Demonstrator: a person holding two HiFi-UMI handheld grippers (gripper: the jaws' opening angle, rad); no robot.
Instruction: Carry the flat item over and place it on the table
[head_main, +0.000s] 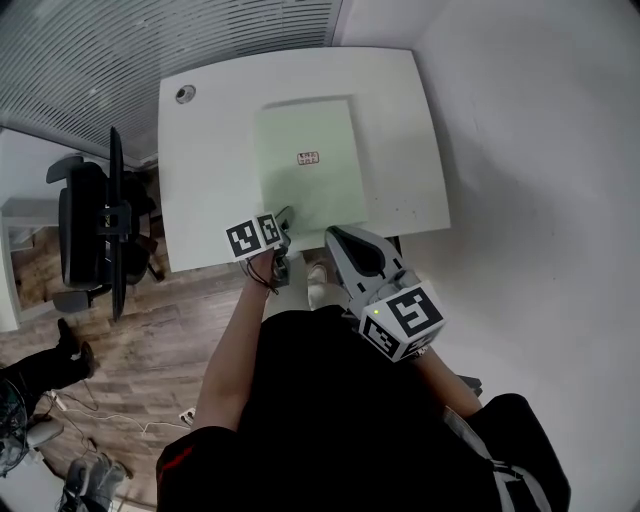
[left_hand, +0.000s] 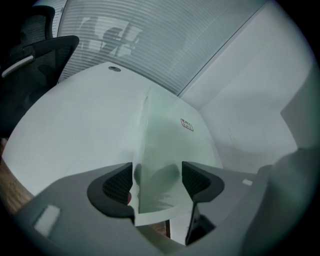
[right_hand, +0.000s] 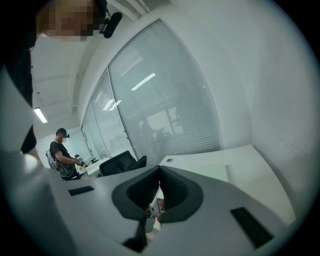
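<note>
A pale green flat sheet (head_main: 308, 165) with a small red-printed label lies on the white table (head_main: 200, 150), its near edge reaching the table's front edge. My left gripper (head_main: 285, 222) is at that near edge. In the left gripper view the sheet (left_hand: 162, 145) runs between the two dark pads (left_hand: 120, 185), which stand wide apart, so the left gripper (left_hand: 157, 182) is open around it. My right gripper (head_main: 335, 235) hovers just right of the left one, off the table's front edge. Its jaws (right_hand: 160, 187) are shut with nothing in them.
A black office chair (head_main: 95, 225) stands left of the table. A cable grommet (head_main: 184, 94) sits in the table's far left corner. A white wall runs along the right and blinds behind. Another person (right_hand: 62, 152) stands far off at a desk.
</note>
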